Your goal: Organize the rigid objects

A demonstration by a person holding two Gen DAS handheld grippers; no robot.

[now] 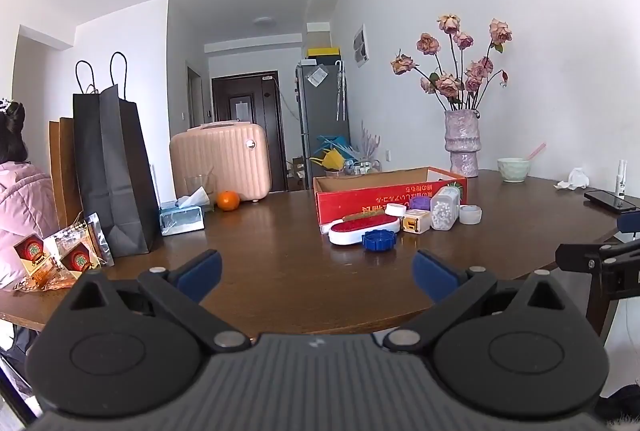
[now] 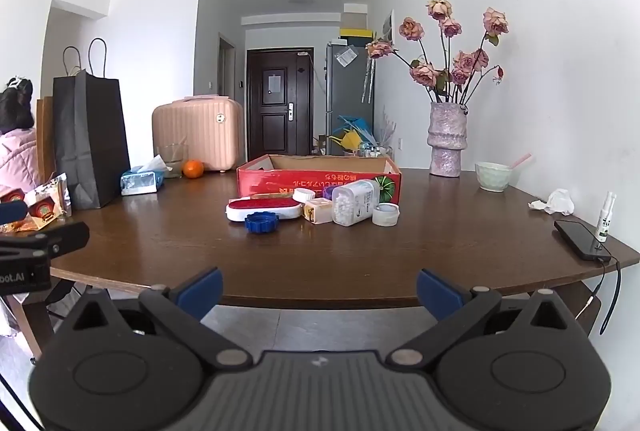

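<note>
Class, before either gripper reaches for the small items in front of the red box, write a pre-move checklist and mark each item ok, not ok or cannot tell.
1. Left gripper open with nothing between its fingers: ok.
2. Right gripper open with nothing between its fingers: ok.
3. Red cardboard box open at the top: ok; whether it holds anything: cannot tell.
4. Blue cap is the nearest item, with bare table in front of it: ok.
5. White brush with red pad free to lift: cannot tell, other items crowd it.
6. Phone and spray bottle lie away from the cluster: ok.
</note>
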